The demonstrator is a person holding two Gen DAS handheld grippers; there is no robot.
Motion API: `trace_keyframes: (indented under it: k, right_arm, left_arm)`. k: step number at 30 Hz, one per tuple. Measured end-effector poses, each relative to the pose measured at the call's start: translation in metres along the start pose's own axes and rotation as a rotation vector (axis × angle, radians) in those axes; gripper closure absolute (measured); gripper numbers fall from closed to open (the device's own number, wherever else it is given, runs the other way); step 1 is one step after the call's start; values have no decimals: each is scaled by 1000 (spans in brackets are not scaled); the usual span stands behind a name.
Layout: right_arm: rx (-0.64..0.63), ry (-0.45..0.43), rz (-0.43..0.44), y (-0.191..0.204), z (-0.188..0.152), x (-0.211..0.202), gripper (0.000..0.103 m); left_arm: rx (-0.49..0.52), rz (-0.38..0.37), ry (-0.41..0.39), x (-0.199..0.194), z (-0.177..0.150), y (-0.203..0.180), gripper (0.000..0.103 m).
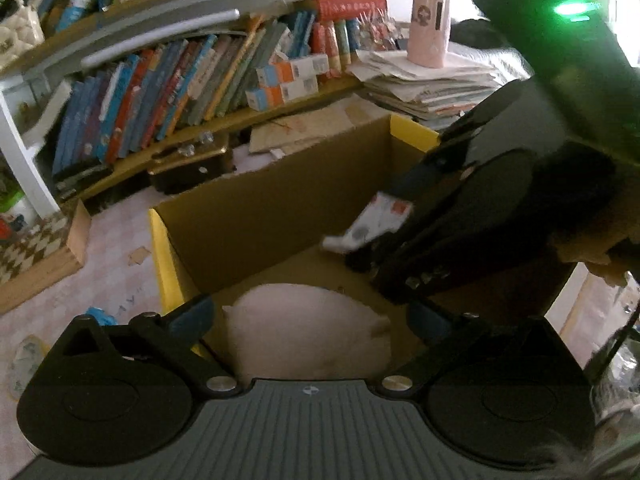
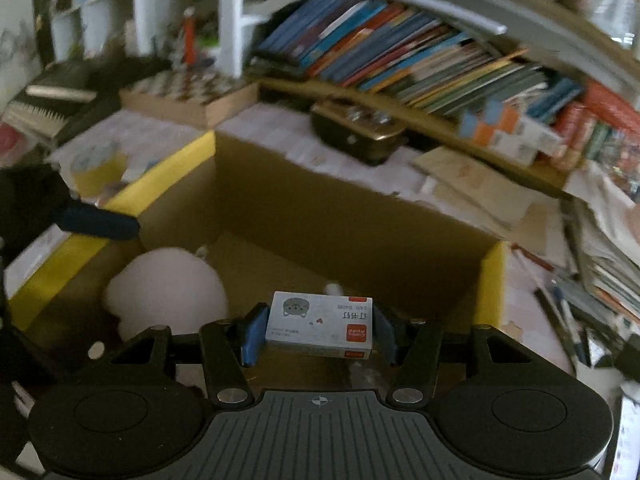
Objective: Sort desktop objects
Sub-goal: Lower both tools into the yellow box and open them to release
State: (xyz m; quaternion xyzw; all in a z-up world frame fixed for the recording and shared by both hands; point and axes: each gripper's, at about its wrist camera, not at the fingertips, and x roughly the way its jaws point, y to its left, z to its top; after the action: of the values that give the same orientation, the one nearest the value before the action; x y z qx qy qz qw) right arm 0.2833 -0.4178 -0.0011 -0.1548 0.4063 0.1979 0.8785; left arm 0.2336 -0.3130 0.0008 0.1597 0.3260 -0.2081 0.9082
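An open cardboard box with yellow flaps [image 1: 256, 216] [image 2: 360, 220] stands on the desk. A pale pink plush toy [image 1: 308, 328] [image 2: 168, 292] lies on its floor. My left gripper [image 1: 310, 320] is open, its fingers spread over the plush at the box's near edge, not touching it. My right gripper [image 2: 318, 330] is shut on a small white staple box with a red label [image 2: 320, 326] and holds it above the box interior. The left wrist view shows the right gripper [image 1: 384, 220] reaching into the box from the right with the staple box [image 1: 368, 224].
A shelf of books [image 1: 168, 92] [image 2: 420, 60] runs behind the box. A paper stack with a pink cup [image 1: 428, 36] sits back right. A dark wooden case [image 1: 192, 164] [image 2: 360, 132], a checkered box [image 1: 36, 252], a tape roll [image 2: 98, 168] and pens [image 2: 568, 312] lie around.
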Motion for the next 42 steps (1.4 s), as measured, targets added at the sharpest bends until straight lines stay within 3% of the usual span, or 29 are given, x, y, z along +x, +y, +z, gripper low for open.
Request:
trace_keyframes:
  k: [8, 14, 16, 17, 23, 26, 31, 42]
  right_arm:
    - [-171, 100, 37, 18, 13, 21, 47]
    - [-177, 114, 39, 21, 20, 27, 45]
    - [-172, 91, 30, 21, 20, 24, 30]
    - [-167, 77, 31, 20, 20, 22, 28]
    - [-102, -6, 17, 10, 21, 0, 25]
    - [-59, -79, -21, 6, 17, -21, 16]
    - [23, -191, -79, -2, 6, -57, 15]
    - [165, -307, -164, -3, -40, -115, 15]
  left_arm:
    - [-2, 23, -30, -8, -3, -3, 0]
    - [-10, 49, -79, -18, -7, -3, 0]
    - [-14, 53, -92, -22, -7, -1, 0]
    - [-17, 62, -96, -23, -7, 0, 0]
    - [-62, 93, -114, -33, -8, 8, 0]
    - [-90, 99, -131, -43, -8, 11, 0]
    - [-129, 125, -165, -67, -8, 15, 0]
    - [-231, 187, -222, -122, -23, 28, 0]
